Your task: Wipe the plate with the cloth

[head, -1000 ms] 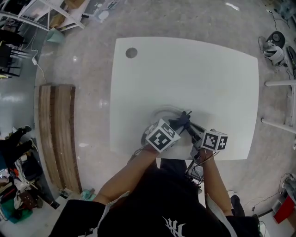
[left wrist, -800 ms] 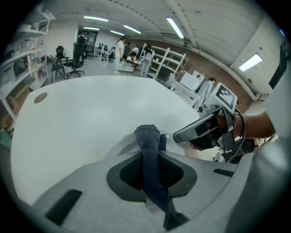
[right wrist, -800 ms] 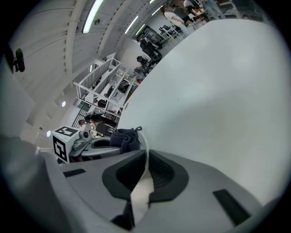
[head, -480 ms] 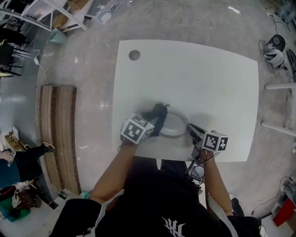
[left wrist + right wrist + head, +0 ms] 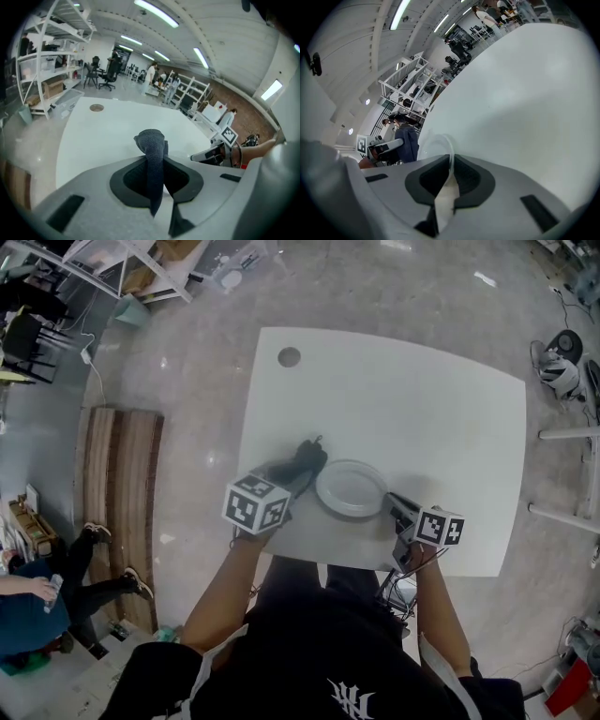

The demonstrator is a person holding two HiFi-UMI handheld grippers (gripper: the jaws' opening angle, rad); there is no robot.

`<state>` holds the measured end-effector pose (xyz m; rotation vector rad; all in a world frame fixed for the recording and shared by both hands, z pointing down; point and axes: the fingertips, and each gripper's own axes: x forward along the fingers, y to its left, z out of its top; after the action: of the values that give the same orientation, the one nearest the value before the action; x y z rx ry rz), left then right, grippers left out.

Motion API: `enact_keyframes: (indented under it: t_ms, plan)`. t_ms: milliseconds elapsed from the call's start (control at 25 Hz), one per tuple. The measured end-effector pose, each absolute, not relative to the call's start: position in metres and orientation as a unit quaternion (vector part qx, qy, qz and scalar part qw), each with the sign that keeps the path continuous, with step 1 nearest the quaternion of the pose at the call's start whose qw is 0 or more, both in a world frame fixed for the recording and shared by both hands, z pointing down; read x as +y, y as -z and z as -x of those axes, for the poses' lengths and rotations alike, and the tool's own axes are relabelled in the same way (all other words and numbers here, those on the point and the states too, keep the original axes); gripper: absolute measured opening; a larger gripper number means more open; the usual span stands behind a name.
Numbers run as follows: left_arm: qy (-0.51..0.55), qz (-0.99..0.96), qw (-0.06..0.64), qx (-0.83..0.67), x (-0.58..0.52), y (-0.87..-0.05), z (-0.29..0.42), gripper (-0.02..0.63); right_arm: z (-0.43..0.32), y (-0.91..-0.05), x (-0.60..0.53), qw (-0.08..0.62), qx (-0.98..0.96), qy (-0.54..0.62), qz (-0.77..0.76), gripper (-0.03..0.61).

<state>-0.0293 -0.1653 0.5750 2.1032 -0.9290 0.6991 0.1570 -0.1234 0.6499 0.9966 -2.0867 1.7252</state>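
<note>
One plate, one cloth, two grippers at a white table

We look down on a white table (image 5: 422, 399) on glossy grey floor (image 5: 187, 381), a wooden bench (image 5: 122, 512) to its left. Our right gripper (image 5: 396, 505) is clamped on the rim of the single clear plate (image 5: 352, 488) near the front edge. Our left gripper (image 5: 289, 476) pinches the one dark cloth (image 5: 305, 458) just beside the plate. Only the gripper views show the ceiling strip lights (image 5: 154, 11).
</note>
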Motion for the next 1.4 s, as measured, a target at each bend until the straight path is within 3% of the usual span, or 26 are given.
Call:
enact_keyframes:
  t_ms: [160,360,520,680,1040,1400]
  plan:
    - [-0.215,-0.835,0.339,-0.376,-0.162,-0.549,0.028,0.051,-0.157,-0.645,-0.124,0.125,-0.728,-0.585,-0.336,0.024]
    - [-0.086,-0.863,0.325,-0.377,-0.15,-0.505,0.024,0.051,-0.161,-0.628,-0.124,0.104,-0.736,-0.577,-0.338,0.081]
    - [-0.005,-0.883,0.316,-0.346,-0.126,-0.465,0.024,0.051,-0.167,-0.578,-0.123,0.021,-0.773,-0.54,-0.333,0.068]
    - [-0.001,-0.902,0.29,-0.321,-0.099,-0.433,0.023,0.051,-0.157,-0.505,-0.113,-0.027,-0.847,-0.45,-0.283,0.026]
    - [0.015,-0.923,0.255,-0.29,-0.043,-0.393,0.032,0.051,-0.135,-0.388,-0.063,-0.084,-0.905,-0.294,-0.295,0.005]
    - [0.024,-0.95,0.197,-0.241,0.035,-0.362,0.065,0.051,-0.091,-0.324,0.035,-0.091,-0.923,-0.201,-0.314,0.003]
